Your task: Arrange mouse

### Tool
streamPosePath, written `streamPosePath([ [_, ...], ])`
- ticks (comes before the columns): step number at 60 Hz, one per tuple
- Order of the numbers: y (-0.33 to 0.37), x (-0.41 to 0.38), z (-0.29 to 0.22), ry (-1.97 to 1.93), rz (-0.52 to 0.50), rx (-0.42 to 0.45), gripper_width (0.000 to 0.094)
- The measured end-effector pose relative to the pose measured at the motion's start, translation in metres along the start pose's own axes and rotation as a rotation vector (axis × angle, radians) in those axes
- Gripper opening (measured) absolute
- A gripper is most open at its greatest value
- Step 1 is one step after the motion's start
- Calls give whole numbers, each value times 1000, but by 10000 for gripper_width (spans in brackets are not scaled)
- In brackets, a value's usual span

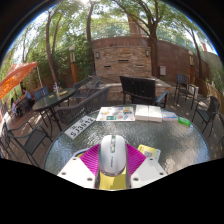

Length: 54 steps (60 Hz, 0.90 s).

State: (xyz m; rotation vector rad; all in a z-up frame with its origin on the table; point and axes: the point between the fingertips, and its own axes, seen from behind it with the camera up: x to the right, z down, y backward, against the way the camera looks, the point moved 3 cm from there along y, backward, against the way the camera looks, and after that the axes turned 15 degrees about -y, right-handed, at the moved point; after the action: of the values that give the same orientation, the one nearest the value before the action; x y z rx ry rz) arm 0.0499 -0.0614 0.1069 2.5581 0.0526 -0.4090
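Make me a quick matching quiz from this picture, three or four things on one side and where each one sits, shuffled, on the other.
Things:
1. white computer mouse
2. open white book
3. black metal chair
4. orange patio umbrella

Places:
A. beyond the round glass table
B. between the fingers of the tongs
C. far off to the left
D. on the table's far side

Pairs: 1-B, 2-D, 3-A, 4-C

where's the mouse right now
In the gripper view, the mouse sits between the hand-held gripper fingers on the glass table, just before a keyboard.
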Motion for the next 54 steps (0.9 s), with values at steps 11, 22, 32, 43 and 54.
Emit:
streamPosePath([
  [11, -41, -3, 81, 28, 36, -181, 483],
  [22, -12, -8, 74, 73, 62, -143, 843],
  [32, 64, -29, 36, 96, 93, -111, 855],
  [43, 146, -50, 22, 102, 129, -110, 865],
  [54, 187, -61, 26, 115, 143, -98, 860],
])
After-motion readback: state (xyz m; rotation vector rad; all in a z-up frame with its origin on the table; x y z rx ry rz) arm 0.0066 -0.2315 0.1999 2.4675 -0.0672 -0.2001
